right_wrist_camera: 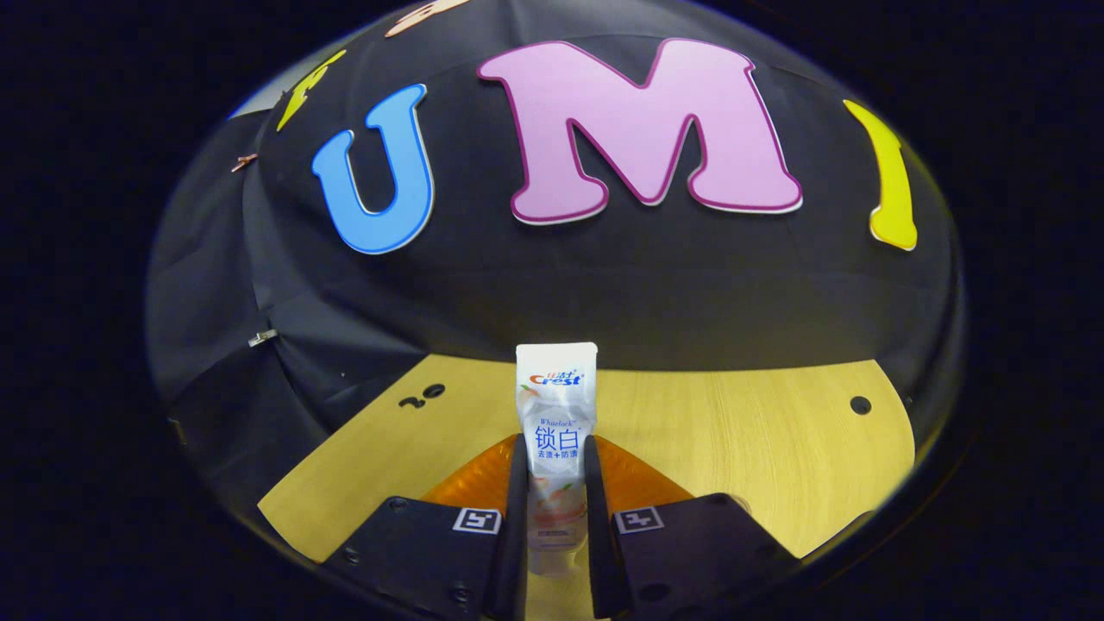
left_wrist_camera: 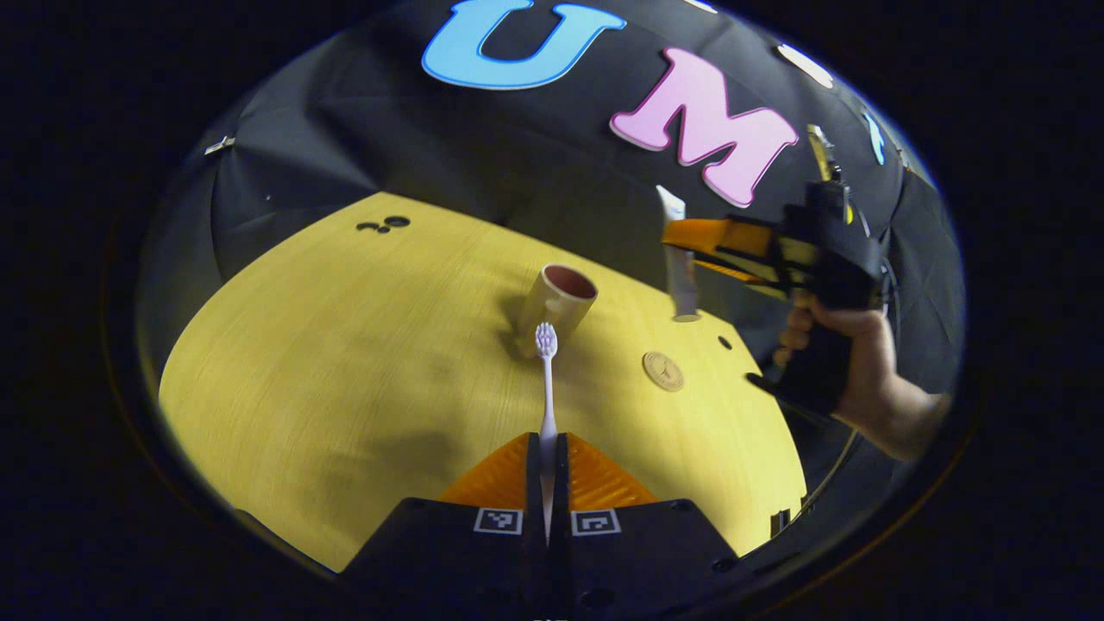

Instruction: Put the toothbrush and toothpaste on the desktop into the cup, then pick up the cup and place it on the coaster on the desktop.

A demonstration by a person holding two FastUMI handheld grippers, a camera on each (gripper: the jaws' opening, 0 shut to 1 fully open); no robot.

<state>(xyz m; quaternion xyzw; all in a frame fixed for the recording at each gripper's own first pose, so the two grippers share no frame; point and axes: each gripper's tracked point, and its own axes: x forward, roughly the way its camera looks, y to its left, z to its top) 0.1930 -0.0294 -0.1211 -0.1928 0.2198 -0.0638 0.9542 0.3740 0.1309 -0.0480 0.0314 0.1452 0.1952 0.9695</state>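
Between the left gripper (left_wrist_camera: 547, 448) fingers, the toothbrush (left_wrist_camera: 546, 388) handle's lower end was hidden. The right gripper (right_wrist_camera: 554, 483) fingers covered the toothpaste (right_wrist_camera: 555, 414) tube's lower sides, its cap end cut off below.

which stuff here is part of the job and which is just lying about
Job things:
- toothbrush, held in the left gripper
- toothpaste, held in the right gripper
- cup, standing on the desktop
- coaster, bare, beside the cup

Just there:
- dark holes in the desktop
- metal clip on the cloth wall
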